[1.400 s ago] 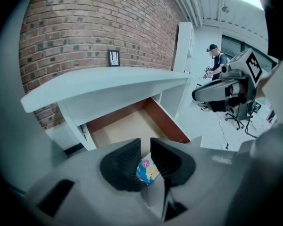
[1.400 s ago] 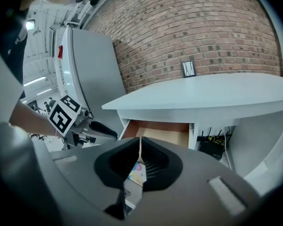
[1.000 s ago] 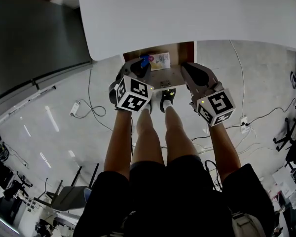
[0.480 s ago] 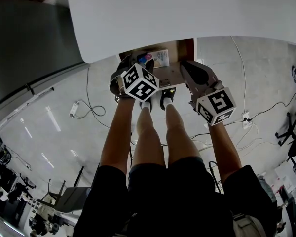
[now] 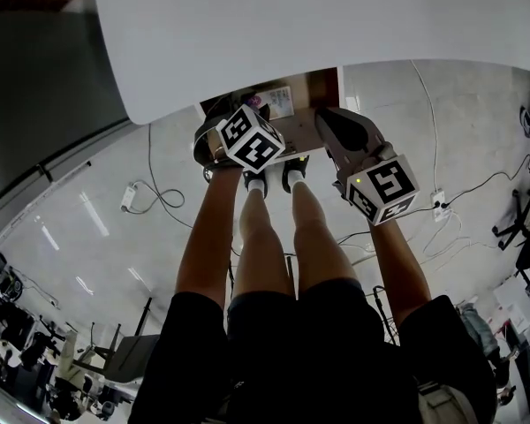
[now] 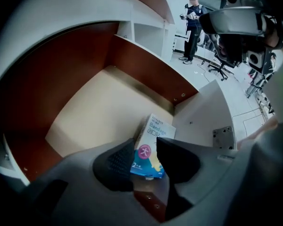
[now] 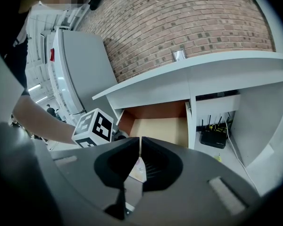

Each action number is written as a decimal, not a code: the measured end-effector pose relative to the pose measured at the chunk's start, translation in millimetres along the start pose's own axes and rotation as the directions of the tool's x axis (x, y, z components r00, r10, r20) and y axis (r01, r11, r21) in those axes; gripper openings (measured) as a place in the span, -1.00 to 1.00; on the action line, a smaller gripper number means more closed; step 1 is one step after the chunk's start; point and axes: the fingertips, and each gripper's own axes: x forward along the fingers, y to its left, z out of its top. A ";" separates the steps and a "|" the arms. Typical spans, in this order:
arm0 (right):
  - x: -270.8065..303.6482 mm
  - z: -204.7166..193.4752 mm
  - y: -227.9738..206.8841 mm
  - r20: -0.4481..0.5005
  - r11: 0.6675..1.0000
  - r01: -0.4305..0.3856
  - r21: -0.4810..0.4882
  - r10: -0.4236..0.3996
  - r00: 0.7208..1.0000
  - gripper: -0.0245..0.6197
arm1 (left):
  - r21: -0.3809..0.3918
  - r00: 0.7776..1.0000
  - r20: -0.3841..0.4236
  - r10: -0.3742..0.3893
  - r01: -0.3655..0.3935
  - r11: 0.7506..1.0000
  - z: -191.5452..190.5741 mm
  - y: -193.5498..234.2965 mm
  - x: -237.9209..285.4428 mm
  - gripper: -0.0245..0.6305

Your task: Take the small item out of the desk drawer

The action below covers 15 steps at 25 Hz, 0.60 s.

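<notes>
Over the desk drawer [image 6: 99, 112], left gripper [image 6: 145, 145], jaws just opening, brackets a bandage box [image 6: 153, 131]; right gripper [image 7: 140, 147] closed, empty.

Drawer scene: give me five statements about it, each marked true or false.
1. The drawer is open. True.
2. The left gripper is shut tight. False: its jaws stand apart and have just been opening. The box shows between them, not gripped.
3. The right gripper has its jaws together. True.
4. The box is red. False: it is white and blue.
5. The drawer is crammed full. False: apart from the box, what shows of it is bare.
</notes>
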 end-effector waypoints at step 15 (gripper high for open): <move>1.3 -2.6 -15.0 -0.012 1.000 0.009 0.028 -0.008 1.000 -0.84 | 0.033 0.993 -0.090 -0.079 0.082 0.996 -2.6 3.9 33.6 -0.41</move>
